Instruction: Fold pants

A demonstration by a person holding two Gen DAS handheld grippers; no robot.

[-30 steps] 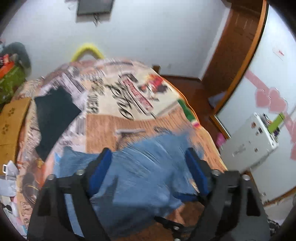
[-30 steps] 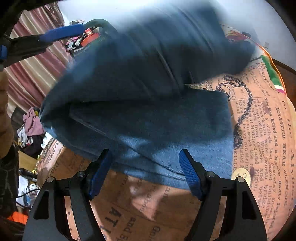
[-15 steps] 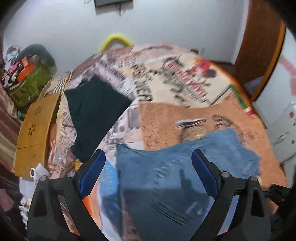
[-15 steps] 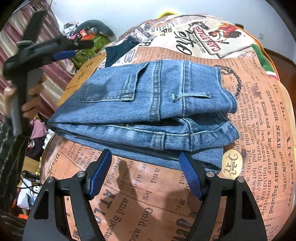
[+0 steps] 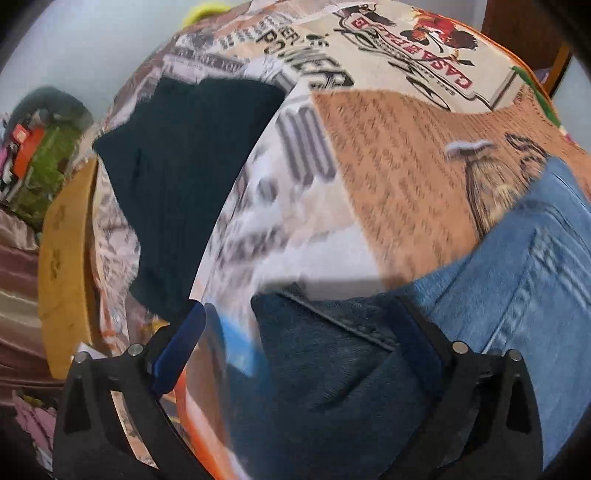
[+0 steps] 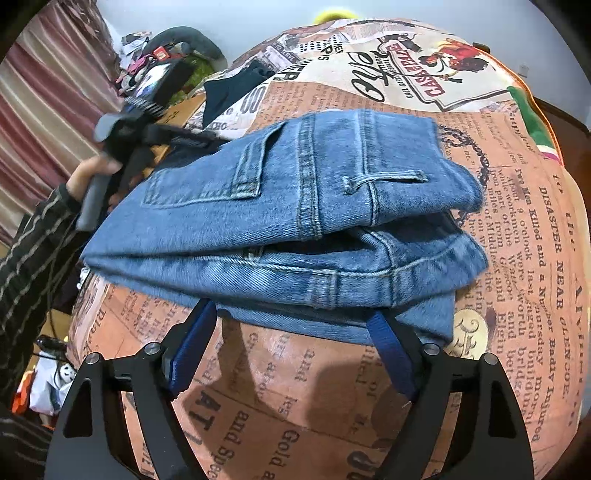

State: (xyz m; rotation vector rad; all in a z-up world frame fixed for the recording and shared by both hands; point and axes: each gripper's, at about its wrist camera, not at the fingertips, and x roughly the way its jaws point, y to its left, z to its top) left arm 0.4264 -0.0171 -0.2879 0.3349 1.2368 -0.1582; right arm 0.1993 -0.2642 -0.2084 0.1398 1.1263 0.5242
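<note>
Bed cover (image 6: 480, 155) with newspaper print, orange, cream and pink panels, big black lettering, red-and-black figure near far end. Plain pale wall (image 6: 240, 18) behind bed. Striped maroon-and-cream curtain (image 6: 44, 96) at left side. Clutter heap (image 5: 40, 147) in far left corner: green, orange and grey items, blurred. Flat tan wooden board (image 5: 62, 266) beside bed on left. Brown wooden door (image 5: 517, 18) at far right corner. Dark brown floor strip (image 6: 569, 122) at right edge. Yellow curved object (image 6: 332, 14) behind bed, partly hidden. Light soft, even.
</note>
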